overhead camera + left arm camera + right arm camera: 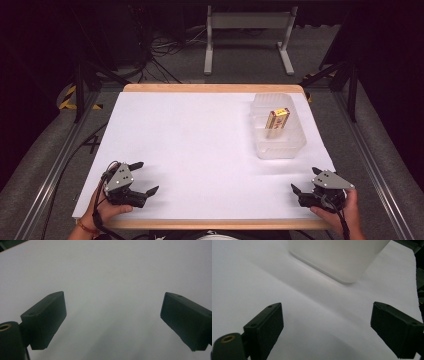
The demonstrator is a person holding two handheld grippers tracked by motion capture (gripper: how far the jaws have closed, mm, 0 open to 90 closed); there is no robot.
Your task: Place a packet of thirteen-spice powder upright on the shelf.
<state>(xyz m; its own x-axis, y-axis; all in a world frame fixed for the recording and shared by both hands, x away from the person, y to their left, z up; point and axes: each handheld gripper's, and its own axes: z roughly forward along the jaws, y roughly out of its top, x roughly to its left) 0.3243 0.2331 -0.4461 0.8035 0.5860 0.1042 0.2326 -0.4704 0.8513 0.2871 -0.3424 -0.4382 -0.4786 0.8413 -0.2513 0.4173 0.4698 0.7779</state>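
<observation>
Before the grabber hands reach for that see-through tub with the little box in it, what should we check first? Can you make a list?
1. Right gripper fingers spread with nothing between them: ok.
2. Left gripper fingers spread and empty: ok.
3. Clear plastic tub sitting flat on the white table, at its far right part: ok.
4. Small yellow and brown box inside the tub: ok; it seems to lean on end, so it may tip if the tub is nudged.
5. Bare table between the right gripper and the tub: ok.
6. What the box holds, or how heavy it is: cannot tell.
</observation>
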